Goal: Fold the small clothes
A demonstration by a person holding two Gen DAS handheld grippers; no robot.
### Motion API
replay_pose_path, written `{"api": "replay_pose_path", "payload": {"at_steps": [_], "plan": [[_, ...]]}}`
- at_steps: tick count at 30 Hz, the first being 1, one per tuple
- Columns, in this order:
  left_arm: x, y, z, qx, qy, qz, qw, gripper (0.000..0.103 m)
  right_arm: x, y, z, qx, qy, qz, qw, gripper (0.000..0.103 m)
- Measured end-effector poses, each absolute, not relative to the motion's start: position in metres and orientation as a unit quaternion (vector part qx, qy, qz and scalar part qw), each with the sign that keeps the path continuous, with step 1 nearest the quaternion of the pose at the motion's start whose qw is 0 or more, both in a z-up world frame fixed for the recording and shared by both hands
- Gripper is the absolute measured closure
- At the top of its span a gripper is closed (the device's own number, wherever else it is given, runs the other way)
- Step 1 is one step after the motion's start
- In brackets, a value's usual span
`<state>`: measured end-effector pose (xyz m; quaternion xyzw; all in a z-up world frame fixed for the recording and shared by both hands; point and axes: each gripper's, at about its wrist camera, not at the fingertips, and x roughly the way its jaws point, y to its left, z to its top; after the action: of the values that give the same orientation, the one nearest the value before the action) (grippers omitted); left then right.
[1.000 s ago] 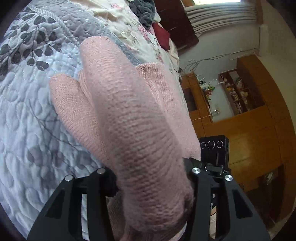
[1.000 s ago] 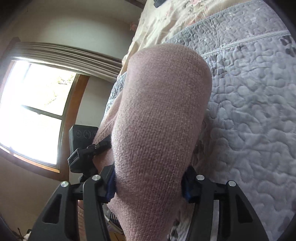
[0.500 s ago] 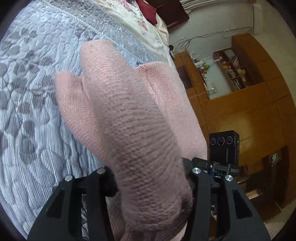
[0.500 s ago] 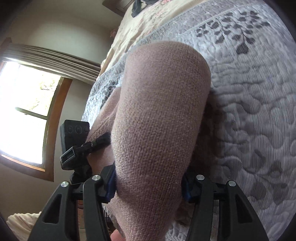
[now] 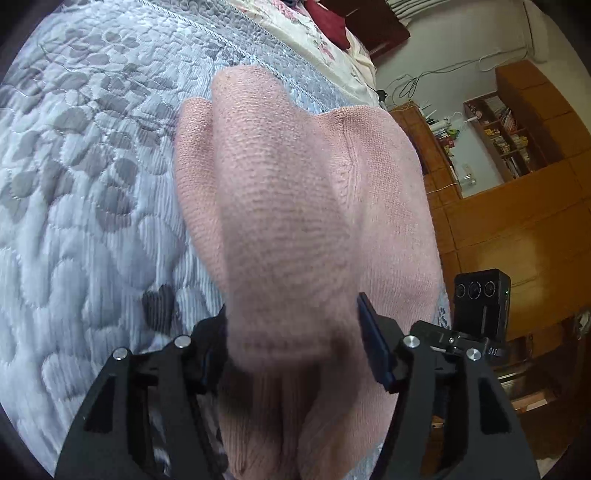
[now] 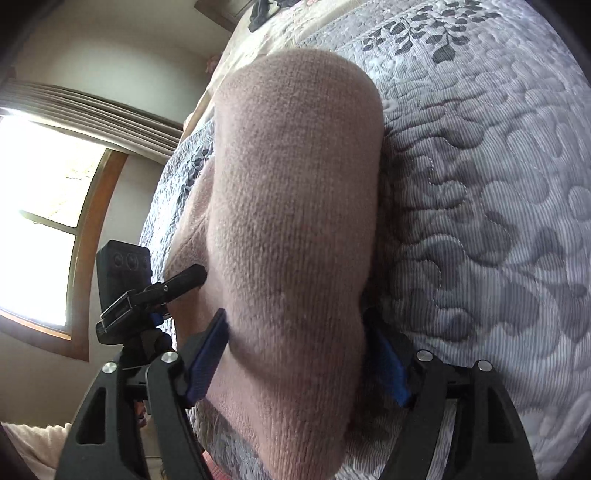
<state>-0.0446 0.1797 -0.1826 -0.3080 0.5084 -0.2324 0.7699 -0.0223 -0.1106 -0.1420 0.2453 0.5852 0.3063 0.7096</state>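
A pink knitted sweater lies in a thick folded bundle on the grey leaf-patterned quilt. My left gripper is open, its fingers standing apart on either side of the bundle's near end, with one blue pad showing. In the right wrist view the same sweater bulges up over the quilt. My right gripper is open too, its blue pads spread beside the knit. Each view shows the other gripper's black camera block close by. The sweater hides its own far edge.
Wooden cabinets and a bookshelf stand beyond the bed's edge. A floral sheet with a dark red cloth lies at the far end. A bright window with a wooden frame is on the left. A dark garment rests far up the bed.
Both grippers came down toward the quilt with the sweater, and their fingers have spread apart, loosening the grip on the knit.
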Motion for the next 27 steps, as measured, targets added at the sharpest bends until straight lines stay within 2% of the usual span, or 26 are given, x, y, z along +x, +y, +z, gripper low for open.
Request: {"api": "replay_pose_path", "payload": {"at_steps": [6,9,11,14,25,27], "plan": [[-0.091,0.186,-0.153,-0.250,0.494,-0.191,0.811,0.038,-0.063,-0.133,-0.133,0.230,0.583,0.302,0.718,0.029],[-0.107,0.183,-0.150,-0.230,0.501,-0.186,0.813,0.038,-0.081,-0.141,-0.134,0.235,0.585,0.297,0.717,0.040],[-0.113,0.179,-0.150,-0.214,0.507,-0.180,0.815,0.038,-0.088,-0.143,-0.135,0.237,0.585,0.295,0.717,0.051],[-0.119,0.176,-0.157,-0.191,0.517,-0.165,0.818,0.039,-0.096,-0.147,-0.143,0.236,0.592,0.284,0.716,0.056],[-0.123,0.178,-0.174,-0.184,0.528,-0.162,0.813,0.038,-0.104,-0.145,-0.155,0.231,0.601,0.259,0.720,0.055],[-0.126,0.177,-0.169,-0.183,0.532,-0.153,0.812,0.038,-0.106,-0.142,-0.146,0.216,0.601,0.250,0.728,0.050]]}}
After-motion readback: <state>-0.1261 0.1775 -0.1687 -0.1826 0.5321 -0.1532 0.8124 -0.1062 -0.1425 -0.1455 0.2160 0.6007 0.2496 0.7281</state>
